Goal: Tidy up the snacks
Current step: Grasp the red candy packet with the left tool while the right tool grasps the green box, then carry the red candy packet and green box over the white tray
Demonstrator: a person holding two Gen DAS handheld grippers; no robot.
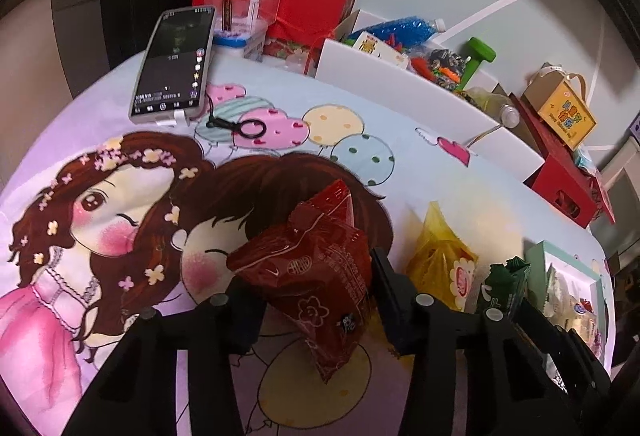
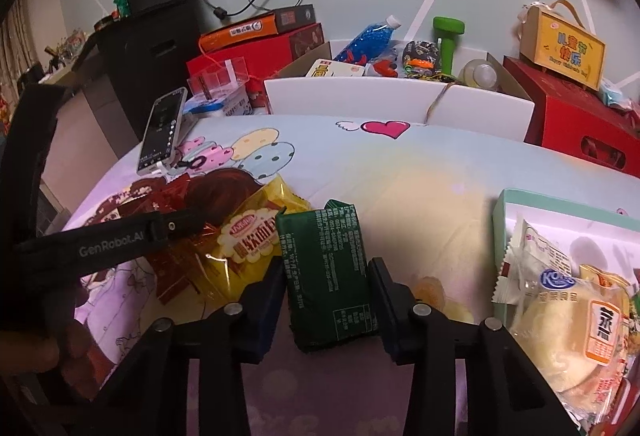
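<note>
My left gripper (image 1: pixel 310 294) is shut on a red snack packet (image 1: pixel 316 272), held tilted above the cartoon tablecloth. My right gripper (image 2: pixel 326 294) is shut on a dark green snack packet (image 2: pixel 330 276), which also shows in the left wrist view (image 1: pixel 505 286). A yellow snack bag (image 2: pixel 256 236) lies between the two, seen too in the left wrist view (image 1: pixel 442 260). A mint-green tray (image 2: pixel 506 203) at the right holds several wrapped pastries (image 2: pixel 568 324); it shows in the left wrist view (image 1: pixel 538 260). The left gripper's body (image 2: pixel 104 244) reaches in from the left of the right wrist view.
A phone (image 1: pixel 174 65) leans on a stand at the table's far left. A white box (image 2: pixel 396 97) full of toys stands at the back edge. Red boxes (image 2: pixel 580 119) and a yellow gift bag (image 2: pixel 564 49) stand at the back right. A black cabinet (image 2: pixel 148 39) is behind.
</note>
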